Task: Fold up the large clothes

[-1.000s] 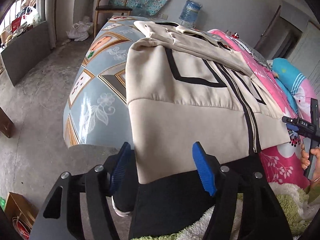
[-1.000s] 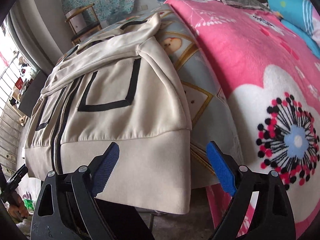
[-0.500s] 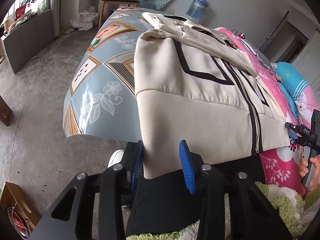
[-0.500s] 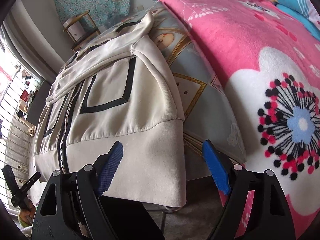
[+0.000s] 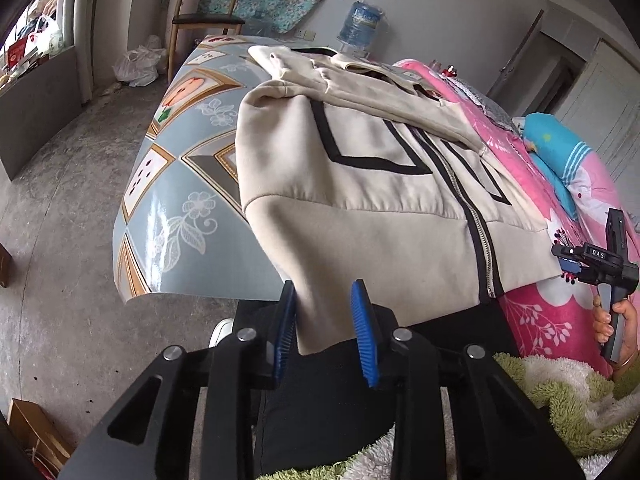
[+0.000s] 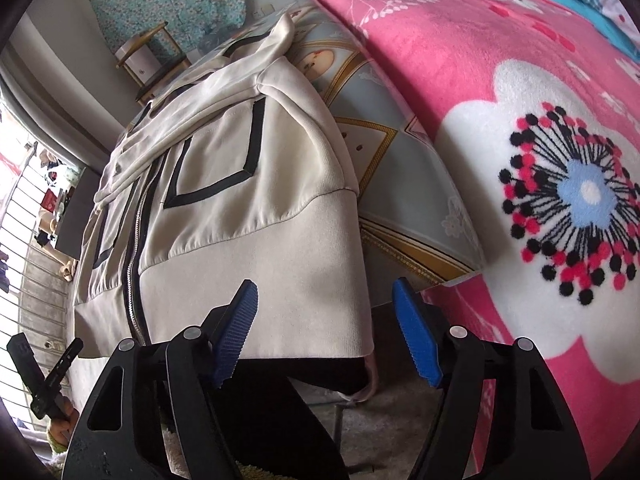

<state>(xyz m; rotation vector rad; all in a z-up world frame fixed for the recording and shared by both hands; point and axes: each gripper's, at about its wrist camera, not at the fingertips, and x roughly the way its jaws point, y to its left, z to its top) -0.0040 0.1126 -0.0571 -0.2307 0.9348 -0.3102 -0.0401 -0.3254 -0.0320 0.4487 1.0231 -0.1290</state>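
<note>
- We see a big cream jacket with black lines and a zip down its middle. It lies flat on the counter, which has a shiny blue-grey cover with flowers and squares on it.
- The jacket's bottom band hangs over the near edge of the counter.
- Our left hand-held gripper is at one bottom corner of the jacket. Its blue pads are closing in, and the corner of the band hangs between them. The left pad looks like it touches the cloth. The right pad still has a small gap.
- Our right hand-held gripper is at the other bottom corner. Its jaws are wide and closing. The corner of the band sits between the pads, but they do not press on it yet.
- A pink blanket with a big white flower lies right beside the counter cover, on the right hand-held gripper's side.
- A wooden chair and a blue water bottle stand at the far end, near the wall.
- The floor is grey and bare-looking.
</note>
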